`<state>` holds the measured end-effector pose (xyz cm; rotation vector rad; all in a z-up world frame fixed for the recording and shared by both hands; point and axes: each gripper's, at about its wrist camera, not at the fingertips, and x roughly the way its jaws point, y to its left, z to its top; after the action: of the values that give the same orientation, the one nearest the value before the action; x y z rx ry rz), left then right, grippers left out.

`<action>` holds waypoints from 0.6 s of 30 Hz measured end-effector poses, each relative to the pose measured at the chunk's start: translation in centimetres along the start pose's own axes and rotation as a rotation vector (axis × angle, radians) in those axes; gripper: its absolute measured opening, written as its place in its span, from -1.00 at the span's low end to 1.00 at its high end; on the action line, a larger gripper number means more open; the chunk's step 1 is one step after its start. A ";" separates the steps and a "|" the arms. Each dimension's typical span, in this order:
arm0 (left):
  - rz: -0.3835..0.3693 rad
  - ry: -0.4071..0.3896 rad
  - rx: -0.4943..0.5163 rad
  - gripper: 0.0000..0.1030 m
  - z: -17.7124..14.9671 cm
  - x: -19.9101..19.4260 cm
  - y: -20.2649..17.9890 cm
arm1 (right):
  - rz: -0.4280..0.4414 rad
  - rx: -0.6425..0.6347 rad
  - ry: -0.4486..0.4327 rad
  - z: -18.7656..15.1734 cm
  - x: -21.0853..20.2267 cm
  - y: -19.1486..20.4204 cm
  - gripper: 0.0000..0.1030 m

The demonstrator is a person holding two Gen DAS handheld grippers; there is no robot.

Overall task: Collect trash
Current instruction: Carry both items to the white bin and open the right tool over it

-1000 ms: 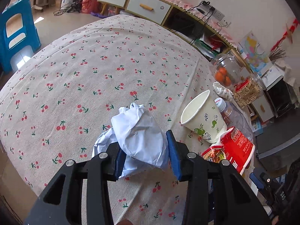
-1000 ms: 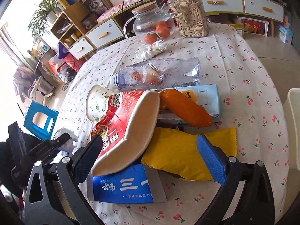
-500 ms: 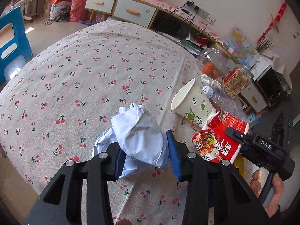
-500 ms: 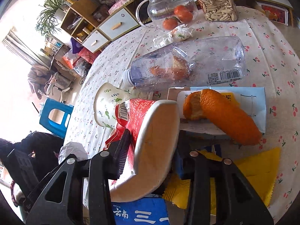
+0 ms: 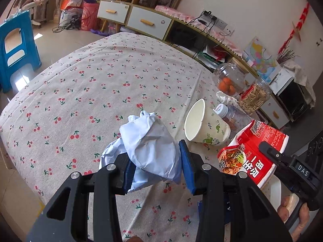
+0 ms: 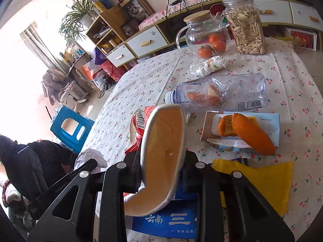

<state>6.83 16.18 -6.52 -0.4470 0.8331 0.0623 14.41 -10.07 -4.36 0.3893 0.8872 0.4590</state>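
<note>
My left gripper (image 5: 157,165) is shut on a crumpled white paper ball (image 5: 149,147), held above the cherry-print tablecloth (image 5: 90,92). My right gripper (image 6: 161,165) is shut on a squashed red instant-noodle cup (image 6: 161,151), lifted off the table; the cup also shows in the left wrist view (image 5: 250,153). On the table lie a tipped paper cup (image 5: 203,127), an empty clear plastic bottle (image 6: 220,94), orange peel (image 6: 248,133) on a flattened carton, a yellow wrapper (image 6: 262,179), a blue carton (image 6: 171,221) and a crumpled tissue (image 6: 210,66).
A glass jug of oranges (image 6: 206,38) and a jar of seeds (image 6: 248,28) stand at the table's far edge. A blue plastic stool (image 5: 16,46) stands on the floor. Low cabinets (image 5: 137,18) line the wall.
My right gripper closed on the red noodle cup and raised it off the trash pile. My left gripper kept hold of the paper ball and shifted slightly relative to the table.
</note>
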 end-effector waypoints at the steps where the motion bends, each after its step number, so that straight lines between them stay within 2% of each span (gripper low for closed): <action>1: -0.001 -0.004 0.004 -0.22 0.1 -0.2 -0.3 | -0.011 -0.010 -0.019 0.1 -0.7 0.1 -0.47; 9: -0.009 -0.067 0.065 -0.22 0.4 -2.6 -3.8 | -0.160 -0.058 -0.208 0.8 -7.4 -1.4 -0.46; 18: -0.059 -0.080 0.151 -0.22 -0.1 -3.7 -9.7 | -0.340 -0.025 -0.367 1.2 -14.6 -6.8 -0.45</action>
<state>6.45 7.83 -0.40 -0.3249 0.7398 -0.0370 8.94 -23.69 2.33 0.2797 0.5731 0.0788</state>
